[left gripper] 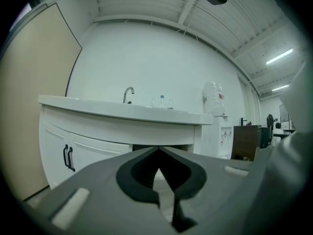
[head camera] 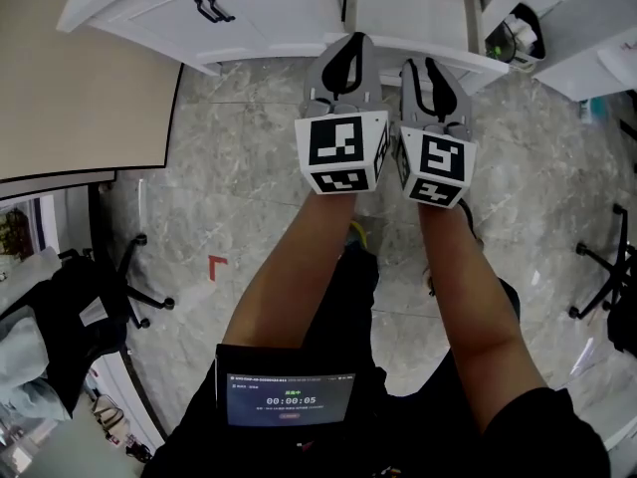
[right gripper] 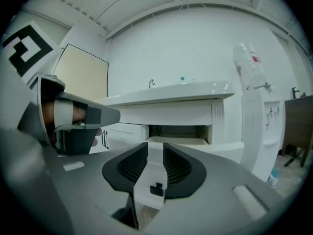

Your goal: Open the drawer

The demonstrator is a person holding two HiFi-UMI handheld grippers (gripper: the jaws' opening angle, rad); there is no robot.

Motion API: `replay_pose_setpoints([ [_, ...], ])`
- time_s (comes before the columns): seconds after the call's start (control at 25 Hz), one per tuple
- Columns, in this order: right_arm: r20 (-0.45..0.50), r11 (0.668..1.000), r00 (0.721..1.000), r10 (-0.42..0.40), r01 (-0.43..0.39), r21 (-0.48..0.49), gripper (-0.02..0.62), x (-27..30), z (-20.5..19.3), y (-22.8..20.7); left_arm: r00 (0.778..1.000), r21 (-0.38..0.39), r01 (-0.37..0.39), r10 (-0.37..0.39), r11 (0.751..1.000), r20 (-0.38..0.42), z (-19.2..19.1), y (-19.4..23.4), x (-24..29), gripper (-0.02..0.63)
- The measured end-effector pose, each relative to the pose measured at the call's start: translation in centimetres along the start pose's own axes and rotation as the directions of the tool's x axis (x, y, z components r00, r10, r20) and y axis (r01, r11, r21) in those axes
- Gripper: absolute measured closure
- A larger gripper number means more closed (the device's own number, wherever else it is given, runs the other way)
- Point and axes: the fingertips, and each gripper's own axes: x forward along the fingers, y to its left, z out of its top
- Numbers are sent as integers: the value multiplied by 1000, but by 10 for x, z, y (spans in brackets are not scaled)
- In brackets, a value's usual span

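The white drawer [head camera: 413, 13] stands pulled out from the counter at the top of the head view, its inside bare. Both grippers hover side by side just in front of its front edge. My left gripper [head camera: 343, 63] has its tips together with nothing in them [left gripper: 159, 153]. My right gripper [head camera: 433, 73] shows a narrow gap between its pads [right gripper: 155, 153]. In that gap I see the drawer's white front with a small dark mark. Behind it the pulled-out drawer [right gripper: 178, 142] and its dark opening show under the counter.
White cabinet doors with black handles [head camera: 212, 10] lie left of the drawer. A beige panel [head camera: 80, 68] stands at far left. A bin [head camera: 520, 33] sits right of the drawer and a water dispenser [right gripper: 257, 126] beyond it. Office chairs [head camera: 129, 277] stand on the marble floor.
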Motion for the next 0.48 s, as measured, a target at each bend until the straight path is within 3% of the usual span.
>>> replay_pose_setpoints([
  [0.36,59,999,998,-29,31,-22,574,-19,133,-28,1000,-6,16,-16,1000,9,106,-25,2,606],
  [0.48,79,999,997,-20,22,-27,574,-34,185,-34,1000,2,15,-15,1000,19,155,-35,-3,606],
])
